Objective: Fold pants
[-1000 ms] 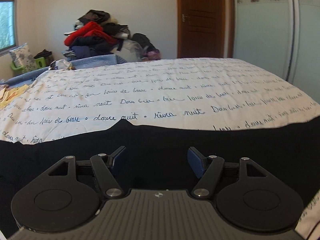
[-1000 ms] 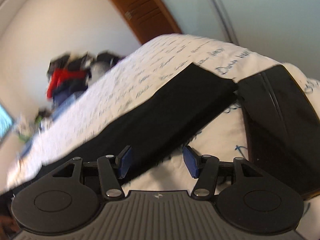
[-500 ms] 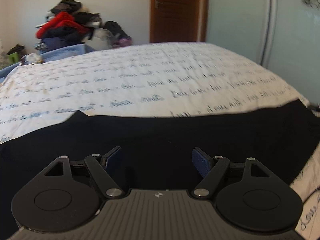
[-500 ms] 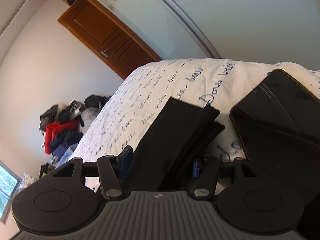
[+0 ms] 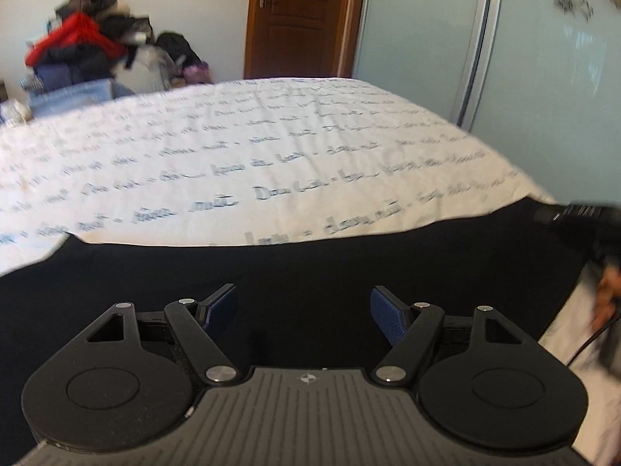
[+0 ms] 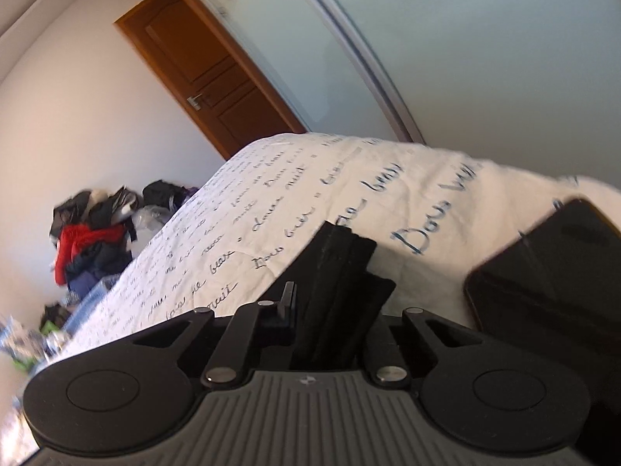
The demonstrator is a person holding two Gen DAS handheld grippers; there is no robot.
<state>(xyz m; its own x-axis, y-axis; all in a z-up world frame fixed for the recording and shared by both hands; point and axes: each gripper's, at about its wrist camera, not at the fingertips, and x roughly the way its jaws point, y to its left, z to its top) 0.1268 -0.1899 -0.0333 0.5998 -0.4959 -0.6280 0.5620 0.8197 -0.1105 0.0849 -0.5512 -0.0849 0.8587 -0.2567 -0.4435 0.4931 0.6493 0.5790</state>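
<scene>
The black pants (image 5: 310,268) lie flat across the near part of the bed in the left wrist view. My left gripper (image 5: 302,310) is open just above them, with nothing between its blue pads. In the right wrist view the layered end of the pants (image 6: 341,272) sticks up between the fingers. My right gripper (image 6: 330,310) is shut on that end. The right gripper's body also shows at the far right edge of the left wrist view (image 5: 582,221).
The bed has a white sheet with blue handwriting (image 5: 271,155). A black slab-like object (image 6: 543,272) lies on the sheet right of the right gripper. A pile of clothes (image 5: 85,50) sits beyond the bed, by a wooden door (image 5: 299,19) and a sliding wardrobe (image 5: 504,58).
My right gripper has closed on the end of the pants, which now stands bunched between its fingers. My left gripper stayed open and shifted right along the pants.
</scene>
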